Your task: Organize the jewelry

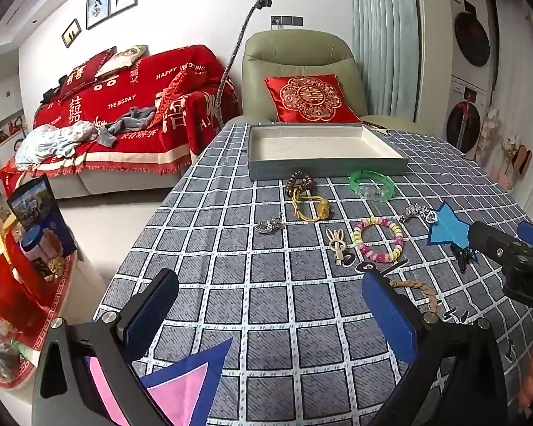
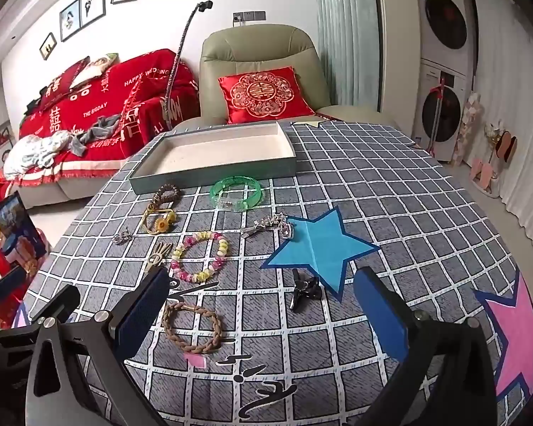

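An empty grey tray point(image 1: 256, 170) point(image 2: 138, 181) with a white inside lies at the far side of the checked tablecloth. In front of it lie a green bangle point(image 1: 372, 184) point(image 2: 236, 192), a brown bead string point(image 1: 299, 181), a yellow cord charm point(image 1: 311, 209) point(image 2: 160, 222), a pink and yellow bead bracelet point(image 1: 378, 243) point(image 2: 199, 256), silver pieces point(image 1: 268, 226) point(image 2: 266, 226), a rabbit clip point(image 1: 336, 244), a black clip point(image 2: 303, 293) and a braided brown ring point(image 2: 192, 326). My left gripper point(image 1: 270, 316) and right gripper point(image 2: 263, 314) are open and empty above the near cloth.
A blue paper star point(image 2: 319, 245) and a pink star point(image 2: 515, 333) lie on the cloth. The table's left edge point(image 1: 152, 213) drops to the floor. A green armchair point(image 1: 298, 67) with a red cushion stands behind the tray. A red shelf of goods point(image 1: 21, 266) is at left.
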Demonstrator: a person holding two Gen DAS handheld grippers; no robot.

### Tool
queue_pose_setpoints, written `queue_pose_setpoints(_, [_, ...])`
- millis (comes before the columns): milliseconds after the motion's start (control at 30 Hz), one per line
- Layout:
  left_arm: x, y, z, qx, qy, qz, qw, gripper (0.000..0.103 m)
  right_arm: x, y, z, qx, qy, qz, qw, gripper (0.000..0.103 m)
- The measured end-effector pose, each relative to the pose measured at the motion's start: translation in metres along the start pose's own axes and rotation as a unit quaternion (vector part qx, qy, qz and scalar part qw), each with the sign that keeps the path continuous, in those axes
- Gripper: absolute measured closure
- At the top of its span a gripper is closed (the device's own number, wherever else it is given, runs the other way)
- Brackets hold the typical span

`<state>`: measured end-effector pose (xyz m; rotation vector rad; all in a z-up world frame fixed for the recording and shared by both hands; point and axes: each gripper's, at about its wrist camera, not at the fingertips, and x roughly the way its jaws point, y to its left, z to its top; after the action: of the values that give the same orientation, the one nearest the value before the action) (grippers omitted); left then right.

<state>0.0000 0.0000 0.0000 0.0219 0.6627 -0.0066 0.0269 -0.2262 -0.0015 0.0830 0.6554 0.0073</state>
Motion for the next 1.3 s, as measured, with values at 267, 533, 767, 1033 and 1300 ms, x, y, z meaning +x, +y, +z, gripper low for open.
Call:
queue_pose_setpoints(267, [-0.001, 0.002, 0.009, 0.004, -0.003, -0.006, 1.0000, 0.000, -0.006, 0.000, 0.001, -0.003, -0.011, -0.001, 1.000, 0.000])
queue_pose_setpoints(533, [-0.007, -0.012, 0.001, 0.016, -0.018, -0.001, 0.9997, 0.000, -0.008, -0.001, 0.002, 0.000, -0.013, 0.001, 1.000, 0.000])
queue_pose_setpoints(767, [-0.007, -0.010, 0.001, 0.014, -0.019, -0.001, 0.9997, 0.000, -0.010, -0.002, 0.002, 0.005, -0.015, 0.004, 1.000, 0.000])
queue_pose_setpoints(1033, [-0.008, -0.011, 0.000, 0.015, -0.021, -0.001, 0.9997, 0.000, -0.014, -0.003, 0.001, 0.002, -0.019, 0.005, 1.000, 0.000])
queue_pose_setpoints(1300, [-0.008, -0.011, 0.000, 0.016, -0.020, 0.000, 0.9997, 0.000, -0.016, -0.002, 0.002, 0.004, -0.017, 0.009, 1.000, 0.000])
